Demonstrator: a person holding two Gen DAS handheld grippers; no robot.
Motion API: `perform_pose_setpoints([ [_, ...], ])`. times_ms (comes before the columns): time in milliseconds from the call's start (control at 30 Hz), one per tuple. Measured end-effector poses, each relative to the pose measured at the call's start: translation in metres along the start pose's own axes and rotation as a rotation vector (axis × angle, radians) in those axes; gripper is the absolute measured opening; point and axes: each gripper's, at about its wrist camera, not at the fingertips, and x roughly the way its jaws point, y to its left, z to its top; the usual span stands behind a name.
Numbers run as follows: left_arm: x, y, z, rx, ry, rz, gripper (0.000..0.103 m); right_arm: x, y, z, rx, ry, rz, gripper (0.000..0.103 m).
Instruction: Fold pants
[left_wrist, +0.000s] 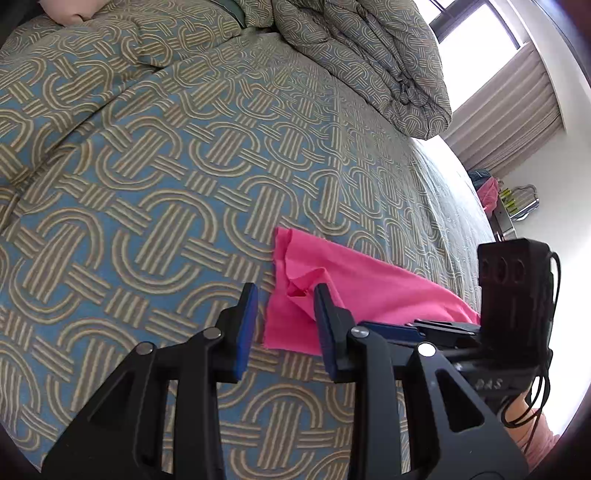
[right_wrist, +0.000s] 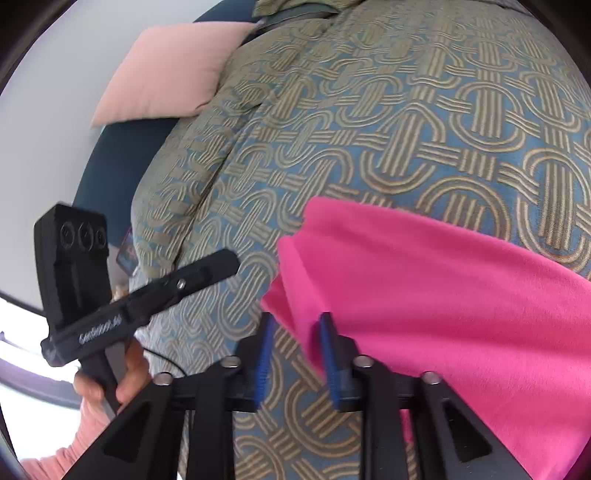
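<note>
Pink pants (left_wrist: 369, 291) lie folded on a bed with a blue and tan patterned cover (left_wrist: 166, 177). My left gripper (left_wrist: 286, 299) is open, just above the pants' left corner, with nothing between its blue pads. In the left wrist view the right gripper (left_wrist: 436, 328) lies low over the pants' near edge, seen side-on. In the right wrist view the pants (right_wrist: 443, 295) fill the right side. My right gripper (right_wrist: 297, 325) is open at their left edge, and its right finger (right_wrist: 332, 354) rests against the cloth. The left gripper (right_wrist: 207, 269) shows at left, held in a hand.
A bunched duvet (left_wrist: 369, 55) in the same pattern lies at the far side of the bed. A pink pillow (right_wrist: 173, 70) sits at the bed's head. A window with curtains (left_wrist: 509, 110) and a rack with clothes (left_wrist: 495, 195) stand beyond the bed.
</note>
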Motion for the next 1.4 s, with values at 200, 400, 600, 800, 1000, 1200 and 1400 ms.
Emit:
perform_pose_setpoints([
  [200,0.001,0.003,-0.004,0.003,0.005,0.000,0.032,-0.003,0.000,-0.006,-0.004,-0.027,-0.044,0.032],
  [400,0.017,-0.027,-0.007,0.196,0.073,-0.016,0.032,0.004,-0.013,-0.009,0.037,-0.019,-0.088,0.032],
  [600,0.041,-0.046,-0.014,0.411,0.131,0.100,0.032,0.006,-0.018,-0.008,0.059,-0.020,-0.065,0.032],
  [800,0.039,-0.064,-0.011,0.557,0.134,0.083,0.032,0.007,-0.023,-0.008,0.074,-0.020,-0.041,0.032],
  [1000,0.049,-0.072,0.003,0.592,0.179,0.083,0.032,0.007,-0.023,-0.009,0.079,-0.021,-0.046,0.032],
  [1200,0.040,-0.077,0.009,0.583,0.134,0.049,0.031,0.007,-0.021,-0.008,0.073,-0.020,-0.050,0.032],
  [1400,0.054,-0.070,0.000,0.573,0.217,0.078,0.006,-0.022,-0.018,-0.009,0.095,-0.109,-0.053,0.032],
])
